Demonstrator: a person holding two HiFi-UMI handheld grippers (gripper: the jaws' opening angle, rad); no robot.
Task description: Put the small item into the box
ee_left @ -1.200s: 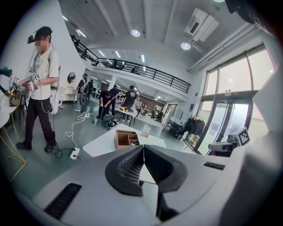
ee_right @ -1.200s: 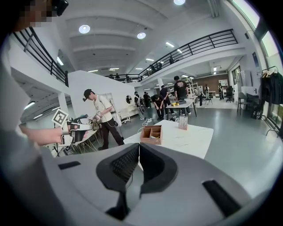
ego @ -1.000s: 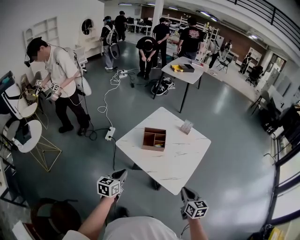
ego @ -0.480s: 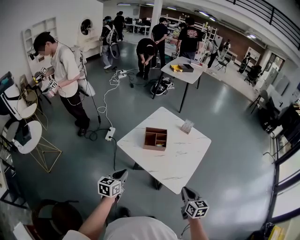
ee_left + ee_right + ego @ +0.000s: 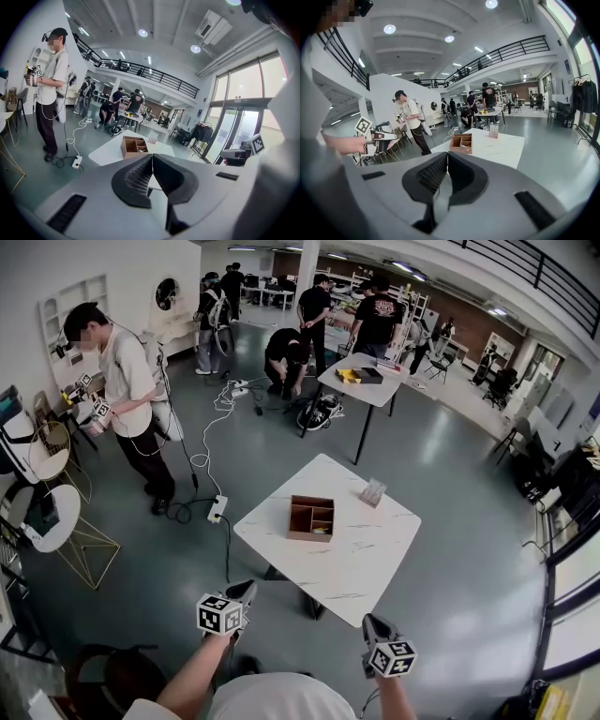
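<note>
Off the table (image 5: 361, 563), left gripper (image 5: 246, 589), right gripper (image 5: 369, 621); own views: jaws together

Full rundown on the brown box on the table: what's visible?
The box is brown, wood-looking, open-topped and split by dividers into several compartments. It sits flat on the white table, toward its left side in the head view. A small yellowish item lies in one compartment, too small to identify. Nothing else touches it.
</note>
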